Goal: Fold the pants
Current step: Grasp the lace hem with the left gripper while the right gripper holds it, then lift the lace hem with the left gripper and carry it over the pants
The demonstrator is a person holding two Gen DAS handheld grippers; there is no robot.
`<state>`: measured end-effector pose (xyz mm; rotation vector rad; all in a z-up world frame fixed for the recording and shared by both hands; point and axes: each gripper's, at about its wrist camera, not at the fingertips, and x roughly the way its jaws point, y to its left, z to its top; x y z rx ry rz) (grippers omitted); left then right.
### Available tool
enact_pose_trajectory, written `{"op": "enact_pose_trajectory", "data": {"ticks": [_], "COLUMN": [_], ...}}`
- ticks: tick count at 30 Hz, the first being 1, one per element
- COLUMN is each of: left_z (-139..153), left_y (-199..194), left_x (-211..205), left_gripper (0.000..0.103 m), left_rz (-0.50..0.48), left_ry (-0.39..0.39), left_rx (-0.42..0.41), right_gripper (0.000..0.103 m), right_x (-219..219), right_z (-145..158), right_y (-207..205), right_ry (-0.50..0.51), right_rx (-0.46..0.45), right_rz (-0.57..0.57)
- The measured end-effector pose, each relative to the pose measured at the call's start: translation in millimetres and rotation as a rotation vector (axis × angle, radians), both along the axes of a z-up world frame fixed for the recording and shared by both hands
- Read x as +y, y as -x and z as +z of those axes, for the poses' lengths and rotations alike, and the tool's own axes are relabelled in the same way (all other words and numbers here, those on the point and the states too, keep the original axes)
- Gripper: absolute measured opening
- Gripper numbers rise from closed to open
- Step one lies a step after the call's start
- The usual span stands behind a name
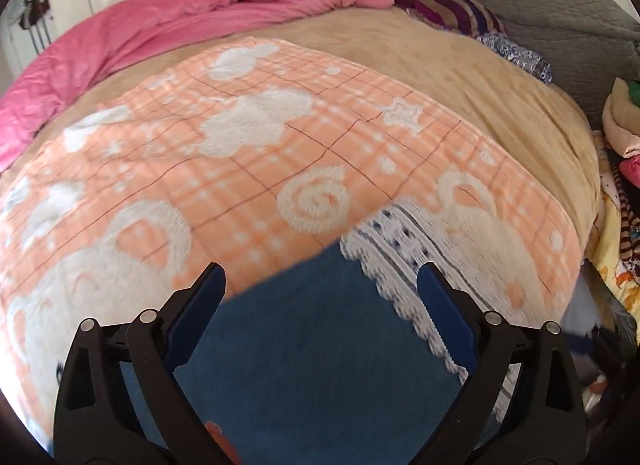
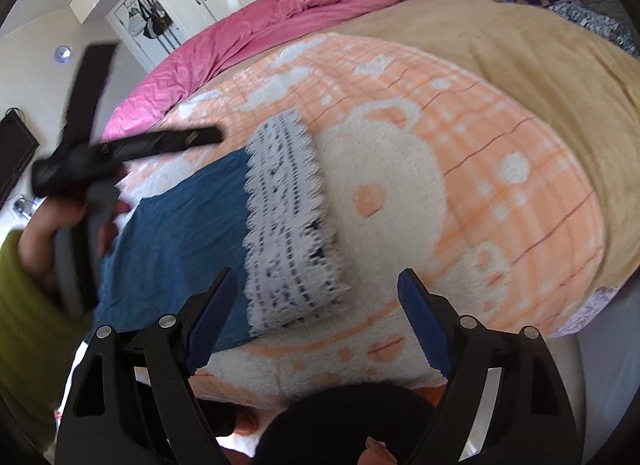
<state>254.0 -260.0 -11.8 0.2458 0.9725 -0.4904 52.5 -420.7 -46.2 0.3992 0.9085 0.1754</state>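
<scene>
Pants (image 2: 172,233) of blue cloth with white lace cuff (image 2: 288,221), flat on orange plaid blanket (image 2: 500,137) across bed. Soft, light, limp by the look; likely to sag and slide on fleece unless pinched at hem and waistband. Lace probably snags, so better gripped on blue cloth. Left gripper (image 1: 320,305) fingers wide apart, empty, over pants. Right gripper (image 2: 316,305) fingers wide apart, empty, above cuff.

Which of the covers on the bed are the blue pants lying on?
The orange checked blanket with white fluffy shapes. The blue pants rest on it, while the plain tan blanket and pink quilt lie farther back.
</scene>
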Motion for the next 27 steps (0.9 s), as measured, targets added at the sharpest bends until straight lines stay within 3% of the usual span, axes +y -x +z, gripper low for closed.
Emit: {"op": "enact_pose_trajectory", "data": {"ticks": [4,6,7,9,11,14,17,21,23,27], "left_z": [-16,-25,-29,-34,-37,-43,-52,-58,-58,-52], "left_y": [-25,-34,-38,-41,-43,-41,-37,-37,-35,-29], "left_x": [-11,-14,-15,-20,-23,-31,-36,-31,-30,-28], "left_gripper": [0.09,0.09,0.09,0.085,0.073,0.06,0.059,0.058,0.046,0.026], "left_rz": [-0.061,-0.107,-0.122,-0.155,-0.193,-0.251,-0.28,-0.267,-0.264,-0.271], "left_ry": [0.022,0.077,0.093,0.119,0.154,0.143,0.137,0.191,0.213,0.21], "left_rx": [0.069,0.13,0.146,0.171,0.2,0.209,0.203,0.214,0.227,0.21], "right_gripper": [0.081,0.079,0.074,0.047,0.046,0.046,0.049,0.049,0.047,0.03], "right_x": [6,10,12,17,16,12,12,17,17,19], "right_z": [-8,-14,-15,-14,-14,-20,-23,-22,-20,-16], "right_y": [-7,-10,-10,-10,-10,-13,-16,-15,-18,-21], "right_ry": [-0.018,-0.048,-0.047,-0.052,-0.075,-0.1,-0.124,-0.11,-0.11,-0.126], "right_rx": [0.022,0.037,0.041,0.029,0.025,0.036,0.041,0.03,0.024,0.005], "right_rz": [0.007,0.016,0.021,0.044,0.051,0.026,0.021,0.027,0.03,0.048]}}
